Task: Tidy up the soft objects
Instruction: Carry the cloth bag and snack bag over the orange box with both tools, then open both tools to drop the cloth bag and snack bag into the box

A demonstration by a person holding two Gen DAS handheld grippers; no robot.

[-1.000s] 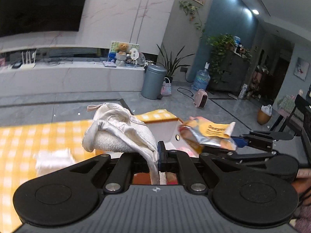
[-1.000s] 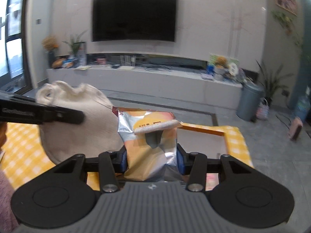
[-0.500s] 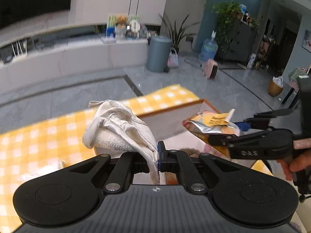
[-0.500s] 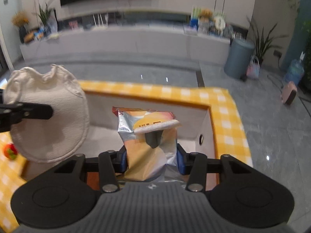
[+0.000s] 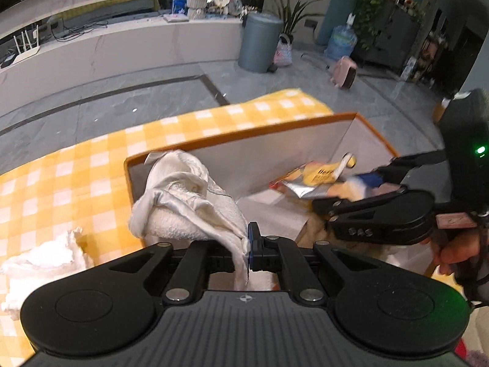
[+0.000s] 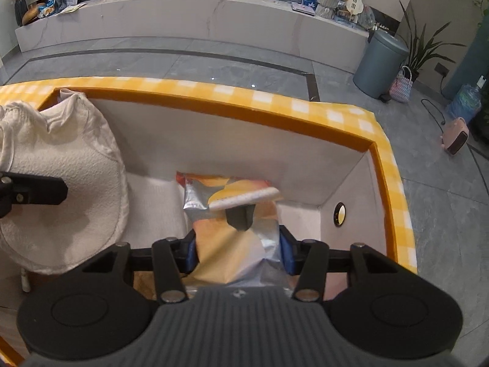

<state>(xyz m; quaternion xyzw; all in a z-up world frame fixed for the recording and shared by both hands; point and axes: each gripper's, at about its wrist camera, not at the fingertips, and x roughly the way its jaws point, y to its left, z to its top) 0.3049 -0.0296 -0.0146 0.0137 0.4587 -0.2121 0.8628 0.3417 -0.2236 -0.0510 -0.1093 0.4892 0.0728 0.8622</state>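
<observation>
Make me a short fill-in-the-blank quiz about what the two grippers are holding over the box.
1. The left gripper is shut on a white ____.
2. The snack bag sits between the jaws of the ____ gripper.
3. The box has an ____ rim.
4. The tablecloth is checked yellow and ____.

Missing words: cloth; right; orange; white

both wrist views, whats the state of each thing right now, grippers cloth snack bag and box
left gripper: shut on the white cloth
white cloth: bunched, hanging over the box's left end
right gripper: jaws opening, snack bag between them
snack bag: sealed, crinkled, inside the box
box: open-topped, orange rim
crumpled white cloth: loose on the checked tablecloth
</observation>
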